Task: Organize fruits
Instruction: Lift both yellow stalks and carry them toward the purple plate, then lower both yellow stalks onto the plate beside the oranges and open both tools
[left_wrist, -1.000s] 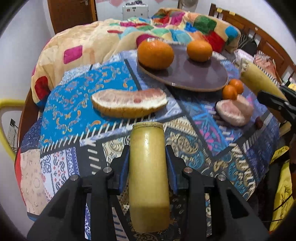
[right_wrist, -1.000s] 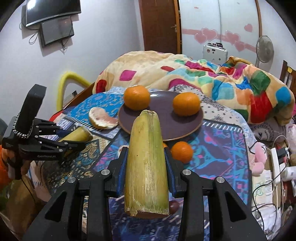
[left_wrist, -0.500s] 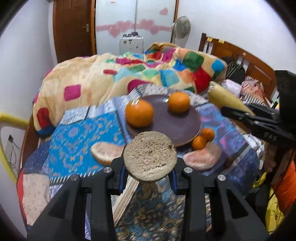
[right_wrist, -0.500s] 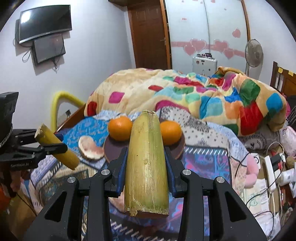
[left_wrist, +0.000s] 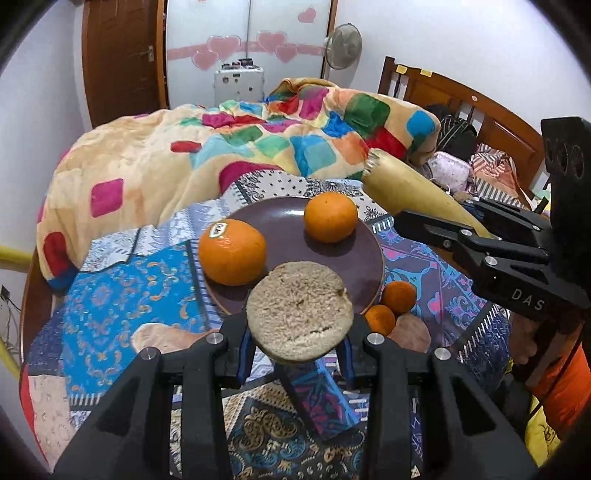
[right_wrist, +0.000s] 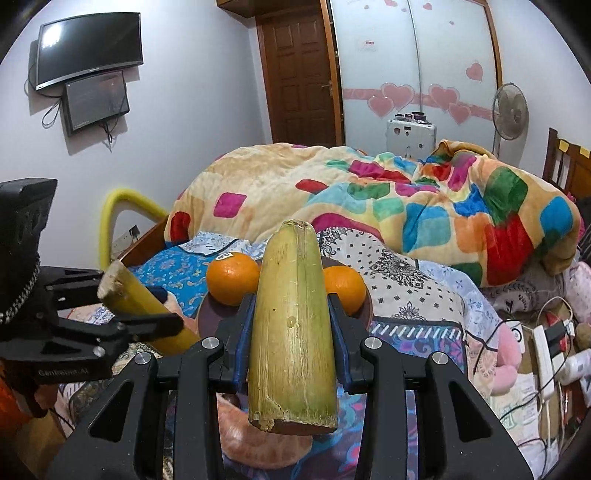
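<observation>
Over the last second you have lifted both cane pieces off the patterned cloth, and your left gripper has tipped its cane piece up until only the cut end faces that camera, low in the centre of the frame. Both pieces now look ready to be carried to the plate, which sits mid-frame with two oranges on it. Your right gripper is clamped on its own cane piece, held lengthwise, pointing up-frame. It hangs above the cloth, aimed toward the plate.
</observation>
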